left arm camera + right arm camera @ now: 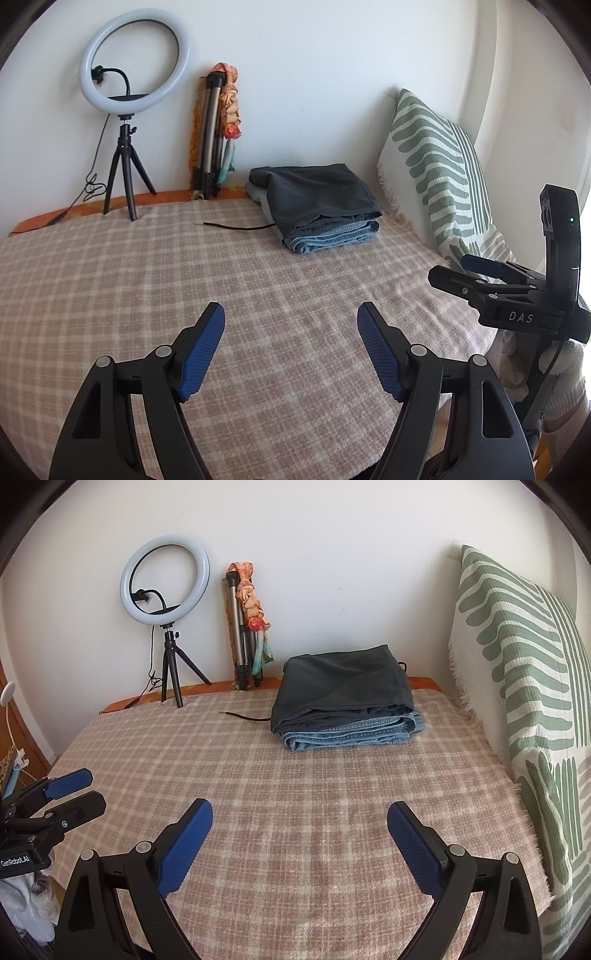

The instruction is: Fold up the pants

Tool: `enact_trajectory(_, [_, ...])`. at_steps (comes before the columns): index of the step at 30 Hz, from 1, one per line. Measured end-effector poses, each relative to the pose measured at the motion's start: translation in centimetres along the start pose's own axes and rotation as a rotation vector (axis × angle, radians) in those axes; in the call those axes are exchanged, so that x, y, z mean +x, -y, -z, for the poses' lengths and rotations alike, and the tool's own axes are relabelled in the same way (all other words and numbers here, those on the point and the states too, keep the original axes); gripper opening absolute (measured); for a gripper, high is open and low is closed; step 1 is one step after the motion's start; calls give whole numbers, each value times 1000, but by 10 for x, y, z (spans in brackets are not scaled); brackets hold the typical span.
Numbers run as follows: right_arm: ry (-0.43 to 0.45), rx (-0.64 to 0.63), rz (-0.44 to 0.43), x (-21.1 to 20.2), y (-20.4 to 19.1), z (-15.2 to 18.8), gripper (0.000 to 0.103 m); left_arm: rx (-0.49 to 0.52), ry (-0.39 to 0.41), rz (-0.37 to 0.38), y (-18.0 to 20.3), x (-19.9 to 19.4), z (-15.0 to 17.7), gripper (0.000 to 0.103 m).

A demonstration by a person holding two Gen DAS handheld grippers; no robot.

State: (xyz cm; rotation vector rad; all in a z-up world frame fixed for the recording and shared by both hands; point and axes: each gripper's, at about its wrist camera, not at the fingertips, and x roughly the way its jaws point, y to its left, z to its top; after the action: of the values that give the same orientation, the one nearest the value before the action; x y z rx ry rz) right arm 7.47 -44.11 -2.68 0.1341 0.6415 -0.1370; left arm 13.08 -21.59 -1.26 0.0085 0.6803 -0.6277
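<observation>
Checked blanket (295, 812) covers bed, near part bare under both grippers. Stack of folded pants, dark pair on top of denim pair (343, 698), sits toward far edge, right of centre, close to wall. Thin dark cord (245, 718) lies on blanket just left of stack. Ring light on small tripod (166, 579) stands at far left edge against wall. Folded metal tripod with cloth tied on it (243, 627) leans on wall between ring light and stack. Leaf-patterned cushion (517, 646) propped up along right side of bed.
</observation>
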Motion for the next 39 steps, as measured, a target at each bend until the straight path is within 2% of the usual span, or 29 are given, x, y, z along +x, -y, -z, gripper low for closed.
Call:
enact_trajectory(12, [43, -31, 35, -4, -11, 16, 100, 39, 16, -10, 9, -2, 20, 74])
enact_trajectory(39, [44, -5, 36, 16, -4, 25, 100, 70, 19, -77, 10, 1, 19, 75])
